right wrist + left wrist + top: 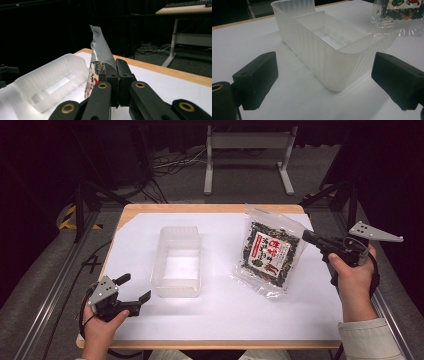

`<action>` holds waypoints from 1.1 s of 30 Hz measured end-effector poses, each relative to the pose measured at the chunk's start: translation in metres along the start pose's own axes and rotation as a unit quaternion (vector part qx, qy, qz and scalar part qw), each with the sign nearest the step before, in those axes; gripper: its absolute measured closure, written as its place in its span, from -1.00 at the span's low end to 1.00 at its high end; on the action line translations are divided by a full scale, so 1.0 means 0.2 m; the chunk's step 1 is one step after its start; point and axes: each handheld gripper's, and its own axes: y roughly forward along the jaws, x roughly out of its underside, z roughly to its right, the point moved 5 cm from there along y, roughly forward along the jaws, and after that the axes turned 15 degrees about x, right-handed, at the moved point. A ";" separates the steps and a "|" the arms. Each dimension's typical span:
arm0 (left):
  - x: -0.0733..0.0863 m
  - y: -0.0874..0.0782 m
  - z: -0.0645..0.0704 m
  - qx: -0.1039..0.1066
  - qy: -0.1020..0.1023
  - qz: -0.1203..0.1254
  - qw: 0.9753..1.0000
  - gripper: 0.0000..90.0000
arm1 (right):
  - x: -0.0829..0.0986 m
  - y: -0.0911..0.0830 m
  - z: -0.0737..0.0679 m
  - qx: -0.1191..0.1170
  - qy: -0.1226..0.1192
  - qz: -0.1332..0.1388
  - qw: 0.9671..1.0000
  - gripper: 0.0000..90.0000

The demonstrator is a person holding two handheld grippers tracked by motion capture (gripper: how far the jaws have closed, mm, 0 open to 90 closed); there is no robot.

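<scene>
I had the right tongs (306,236) clamped on the snack bag (270,252) edge, at 3 o'clock of the clear bin (178,261). The left tongs (134,288) stood open, at the bin's 8 o'clock, on the table (225,320).

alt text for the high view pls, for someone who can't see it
Seen from above, the right gripper is shut on the edge of a clear snack bag lying on a white table. An empty translucent plastic bin sits left of the bag. The left gripper, jaws open, rests near the bin's front left corner.
</scene>
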 end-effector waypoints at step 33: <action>-0.25 0.06 0.22 0.055 0.017 0.026 0.998 -0.84 | -0.23 -0.11 -0.26 -0.075 -0.039 0.060 0.995 1.00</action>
